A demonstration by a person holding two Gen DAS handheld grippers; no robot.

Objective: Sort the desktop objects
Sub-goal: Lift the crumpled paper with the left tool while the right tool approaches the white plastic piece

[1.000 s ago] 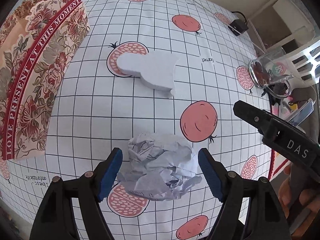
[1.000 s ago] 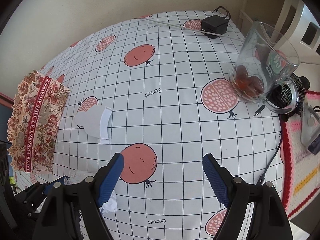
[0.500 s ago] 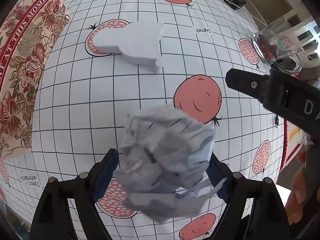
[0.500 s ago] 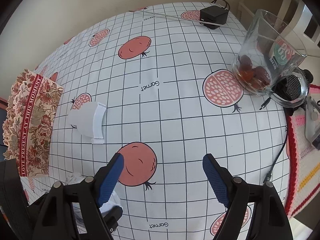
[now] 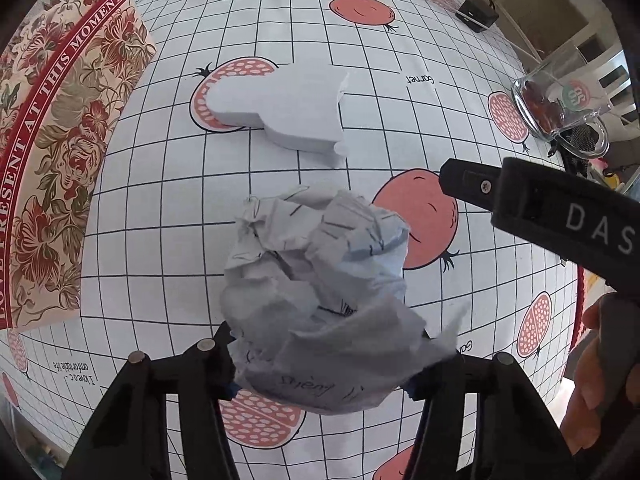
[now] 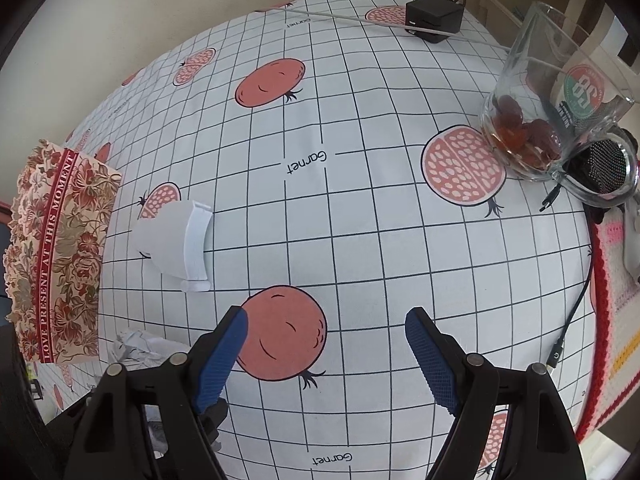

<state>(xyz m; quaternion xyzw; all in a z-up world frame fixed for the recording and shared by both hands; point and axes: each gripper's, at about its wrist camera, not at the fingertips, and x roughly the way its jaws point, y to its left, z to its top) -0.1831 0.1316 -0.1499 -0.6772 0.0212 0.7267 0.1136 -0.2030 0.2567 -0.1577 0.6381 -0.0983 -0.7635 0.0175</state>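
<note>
Writing is showing all around us: "Garnet" [image 6: 307, 162] is printed on the checked cloth [image 6: 360, 240] covering the worktop, and the flowered paper bag [image 5: 60, 168] is reading "LOVE PRESENT AT THIS MOMENT". We are pinching the crumpled paper ball [image 5: 320, 300] in our left gripper [image 5: 320, 380], whose jaws have just been closing on it; handwriting on it is illegible. Our right gripper [image 6: 326, 356] is hanging spread and empty, marked "DAS". A white foam piece [image 5: 288, 112] is lying beyond the ball. The glass mug [image 6: 552, 112] is carrying a round label.
</note>
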